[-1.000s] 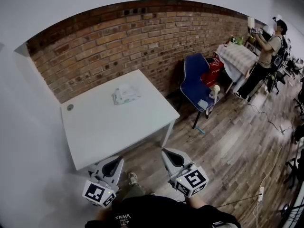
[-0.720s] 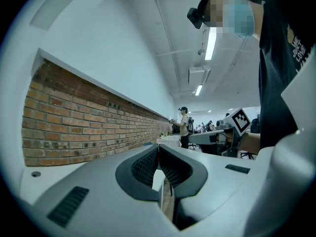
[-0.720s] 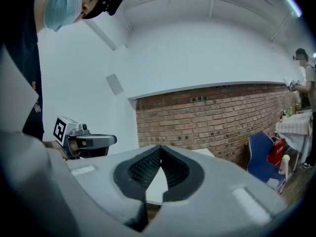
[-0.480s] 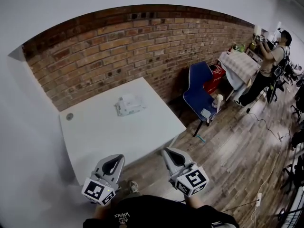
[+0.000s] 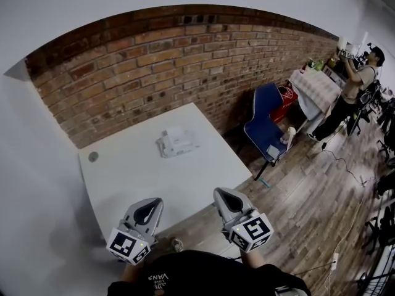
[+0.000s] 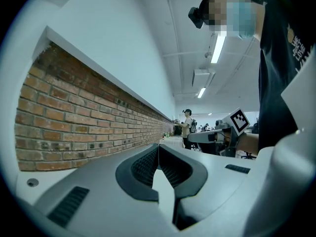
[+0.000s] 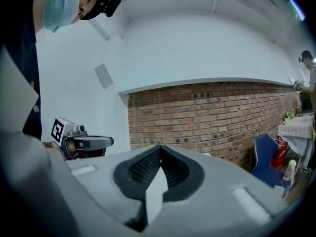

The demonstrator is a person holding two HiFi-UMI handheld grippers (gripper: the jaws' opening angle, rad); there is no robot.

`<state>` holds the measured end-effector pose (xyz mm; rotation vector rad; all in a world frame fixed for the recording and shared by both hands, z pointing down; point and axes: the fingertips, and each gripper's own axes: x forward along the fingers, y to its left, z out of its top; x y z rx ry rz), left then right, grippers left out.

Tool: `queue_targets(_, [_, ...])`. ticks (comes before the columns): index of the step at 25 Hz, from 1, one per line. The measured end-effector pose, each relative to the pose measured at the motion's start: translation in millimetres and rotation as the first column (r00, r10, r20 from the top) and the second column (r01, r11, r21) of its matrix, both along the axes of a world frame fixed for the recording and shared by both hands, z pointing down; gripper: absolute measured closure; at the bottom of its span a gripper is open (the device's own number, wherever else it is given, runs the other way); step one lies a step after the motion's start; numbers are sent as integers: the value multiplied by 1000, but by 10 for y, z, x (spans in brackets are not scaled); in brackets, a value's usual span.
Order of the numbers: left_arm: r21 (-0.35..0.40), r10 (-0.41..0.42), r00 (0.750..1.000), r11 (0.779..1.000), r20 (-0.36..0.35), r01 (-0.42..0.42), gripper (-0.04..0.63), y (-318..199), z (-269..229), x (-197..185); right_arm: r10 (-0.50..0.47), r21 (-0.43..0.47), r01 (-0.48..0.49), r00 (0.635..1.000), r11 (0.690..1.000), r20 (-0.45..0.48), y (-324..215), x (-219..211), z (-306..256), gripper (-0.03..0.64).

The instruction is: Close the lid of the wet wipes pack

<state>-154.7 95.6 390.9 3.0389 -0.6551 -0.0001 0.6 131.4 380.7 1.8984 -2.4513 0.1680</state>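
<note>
The wet wipes pack [image 5: 178, 143] lies on the white table [image 5: 129, 177], towards its far side near the brick wall. A pale flap shows on its top; whether the lid is up is too small to tell. Both grippers hang well short of the pack, at the table's near edge. My left gripper [image 5: 150, 205] has its jaws closed tip to tip with nothing between them, and in the left gripper view [image 6: 158, 146] it points along the wall. My right gripper [image 5: 223, 195] is likewise shut and empty, and in the right gripper view [image 7: 160, 147] it faces the wall.
A round cable hole [image 5: 93, 156] sits at the table's far left corner. Right of the table stand a blue chair [image 5: 264, 117] with a red bag, then a cloth-covered table [image 5: 316, 81] and a person [image 5: 355, 82]. Wooden floor lies to the right.
The view has shifted towards the table: table and pack now sit lower and nearer in the frame. Both grippers stay shut and have come up to the table's near edge.
</note>
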Motion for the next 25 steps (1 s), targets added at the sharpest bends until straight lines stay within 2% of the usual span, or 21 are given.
queue_targets(9, [-5, 39, 999, 999, 1, -39, 588, -433, 27, -115, 27, 18, -28, 999, 999, 35, -426, -105, -38, 620])
queue_targets(14, [-32, 35, 999, 999, 0, -35, 587, -580, 134, -172, 51, -2, -51, 999, 999, 4, -566, -55, 17, 620])
queue_targets(19, [-48, 31, 1000, 998, 3, -31, 586, -704, 182, -122, 49, -8, -49, 999, 999, 12, -734, -6, 53, 620])
queue_targets(25, [-57, -15, 1000, 998, 7, 15, 588, -948, 241, -58, 6, -7, -6, 1000, 1000, 25, -1046, 73, 104, 618])
